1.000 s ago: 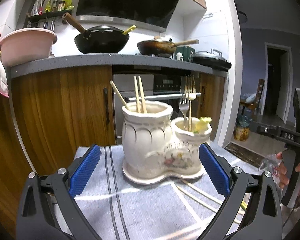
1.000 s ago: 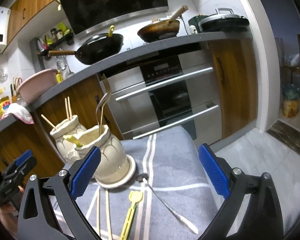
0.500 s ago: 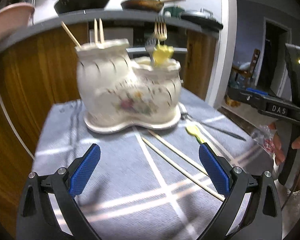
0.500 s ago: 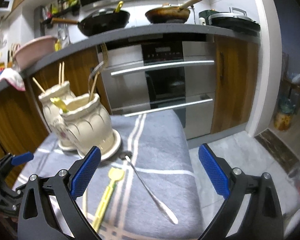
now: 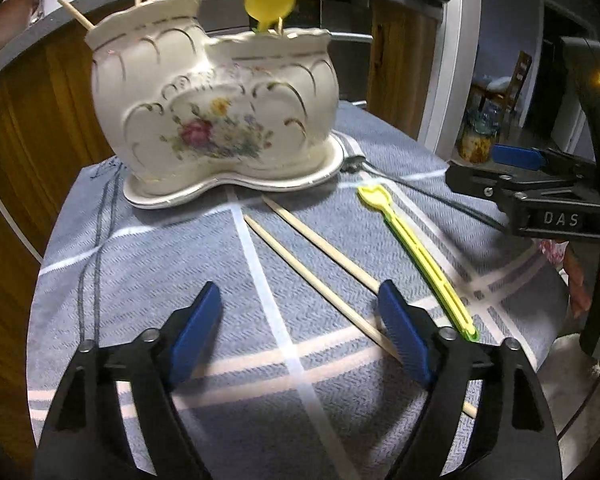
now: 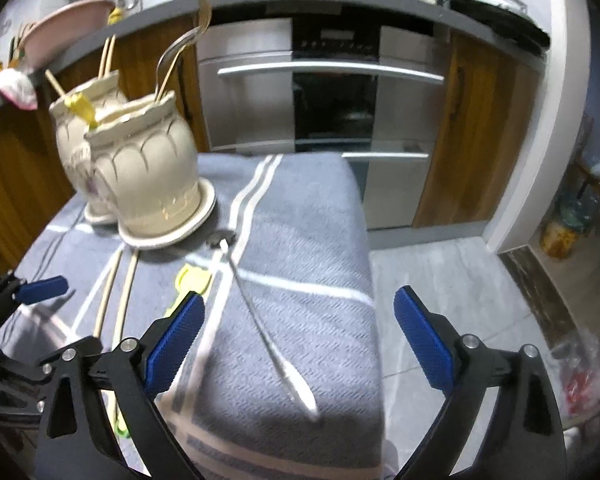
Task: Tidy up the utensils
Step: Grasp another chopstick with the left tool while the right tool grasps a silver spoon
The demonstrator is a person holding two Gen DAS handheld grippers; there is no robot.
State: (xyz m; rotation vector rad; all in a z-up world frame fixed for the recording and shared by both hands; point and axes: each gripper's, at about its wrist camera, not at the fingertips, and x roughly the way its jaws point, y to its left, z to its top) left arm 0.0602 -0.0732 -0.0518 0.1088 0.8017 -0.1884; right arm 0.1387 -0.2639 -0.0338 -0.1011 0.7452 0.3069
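Kitchen cabinets of dark wood and a steel oven (image 6: pixel 328 84) stand behind a small table draped in a grey striped cloth (image 5: pixel 204 264). On the cloth sits a cream two-pot ceramic holder (image 5: pixel 216 108), with chopsticks, forks and a yellow utensil standing in it. Just in front of the holder lie two loose chopsticks (image 5: pixel 320 276), a yellow plastic utensil (image 5: pixel 416 252) and a metal spoon (image 6: pixel 260 316). Both the left gripper (image 5: pixel 300 332) and the right gripper (image 6: pixel 296 340) are closing, gripping nothing.

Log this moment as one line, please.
left gripper: jaws closing over chopsticks, not gripped | right gripper: jaws closing above spoon | holder: untouched
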